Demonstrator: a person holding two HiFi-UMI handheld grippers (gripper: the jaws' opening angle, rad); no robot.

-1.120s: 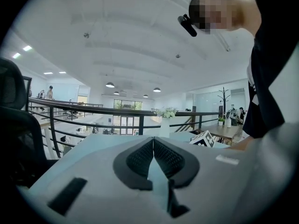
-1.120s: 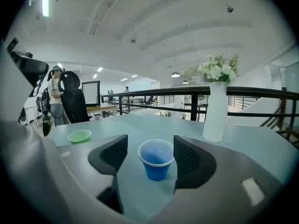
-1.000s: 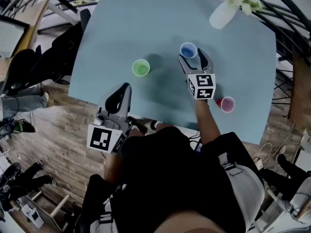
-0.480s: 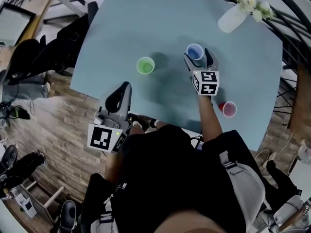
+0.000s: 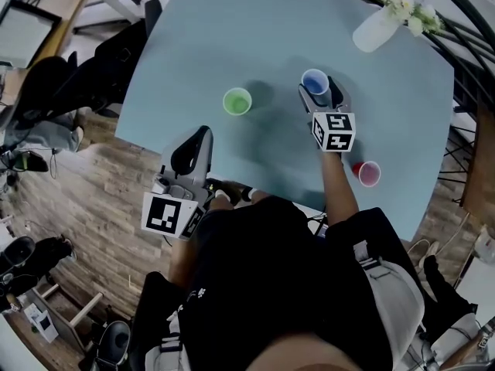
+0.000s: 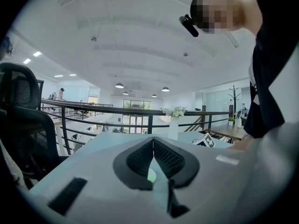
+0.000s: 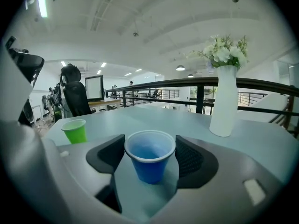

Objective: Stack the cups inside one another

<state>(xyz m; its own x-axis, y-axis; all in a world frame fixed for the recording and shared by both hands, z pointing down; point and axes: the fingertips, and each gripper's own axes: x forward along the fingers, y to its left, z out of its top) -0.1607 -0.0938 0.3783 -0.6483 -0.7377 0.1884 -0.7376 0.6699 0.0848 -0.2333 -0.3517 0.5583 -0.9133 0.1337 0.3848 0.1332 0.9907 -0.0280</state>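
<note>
A blue cup (image 5: 315, 81) (image 7: 149, 155) stands upright on the light blue table (image 5: 232, 37), between the two pads of my right gripper (image 5: 319, 88) (image 7: 149, 148). Its jaws are closing, with both pads close beside the rim; the cup shows no squeeze. To its left stands a green cup (image 5: 237, 100) (image 7: 74, 130), alone on the table. A red cup (image 5: 368, 173) sits near the table's front right, behind the right gripper. My left gripper (image 5: 203, 134) (image 6: 153, 139) is shut and empty at the table's near edge, and points toward the green cup.
A white vase with flowers (image 5: 379, 29) (image 7: 223, 101) stands at the table's far right. A black office chair (image 5: 116, 60) is off the table's left side. Railings and wood floor surround the table.
The head camera's view has drifted a little. The right gripper stays around the blue cup. The left gripper has not visibly moved.
</note>
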